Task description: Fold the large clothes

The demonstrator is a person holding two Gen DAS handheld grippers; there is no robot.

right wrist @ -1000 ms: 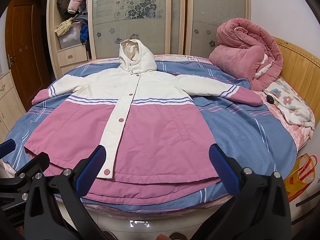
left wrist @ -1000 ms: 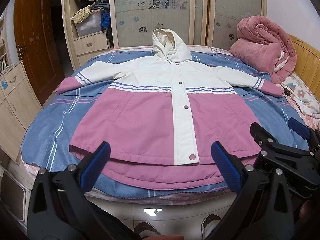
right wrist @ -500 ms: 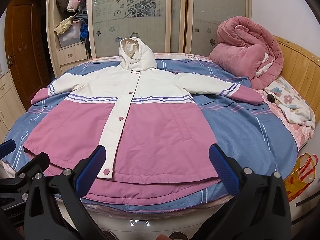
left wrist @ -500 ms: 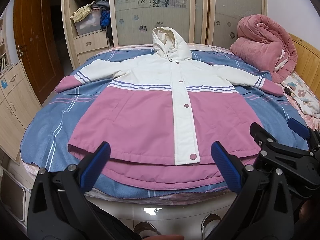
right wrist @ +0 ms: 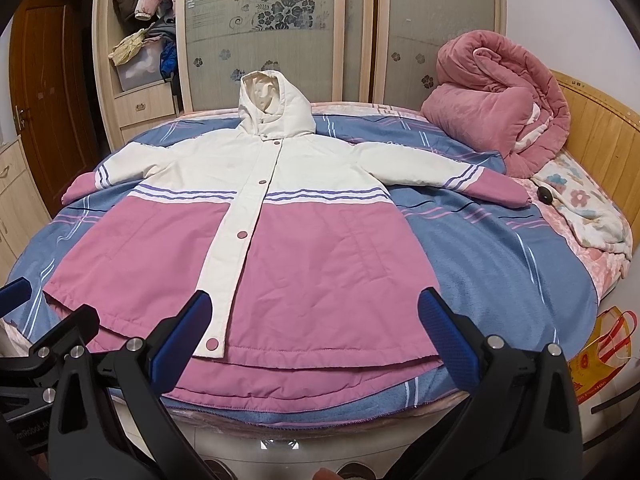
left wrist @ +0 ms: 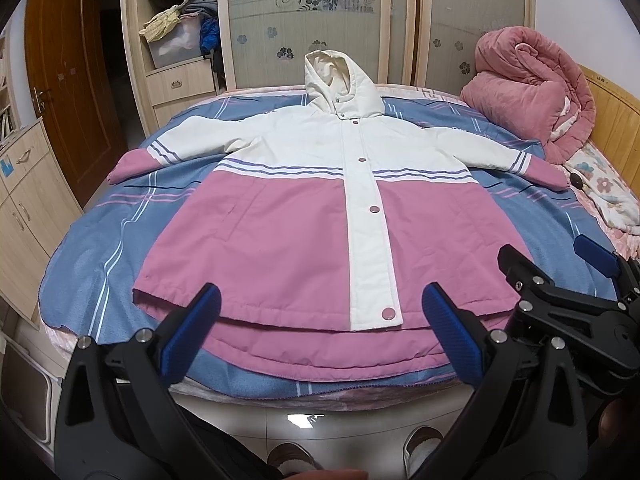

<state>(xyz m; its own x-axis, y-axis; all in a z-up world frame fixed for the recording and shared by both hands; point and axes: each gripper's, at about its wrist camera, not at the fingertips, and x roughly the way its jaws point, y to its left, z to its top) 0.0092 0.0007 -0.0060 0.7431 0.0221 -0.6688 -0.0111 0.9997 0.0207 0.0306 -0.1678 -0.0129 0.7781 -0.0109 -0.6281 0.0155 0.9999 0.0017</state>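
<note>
Jacket hem partly hidden, seemingly behind spread left gripper.

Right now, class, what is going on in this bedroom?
A person stands at the foot of a bed with a gripper in each hand. A pink and cream hooded coat lies flat on the blue blanket, buttoned, sleeves spread out. The left gripper and the right gripper are both open and hover near the coat's hem, holding nothing. No fold has been made yet.
</note>
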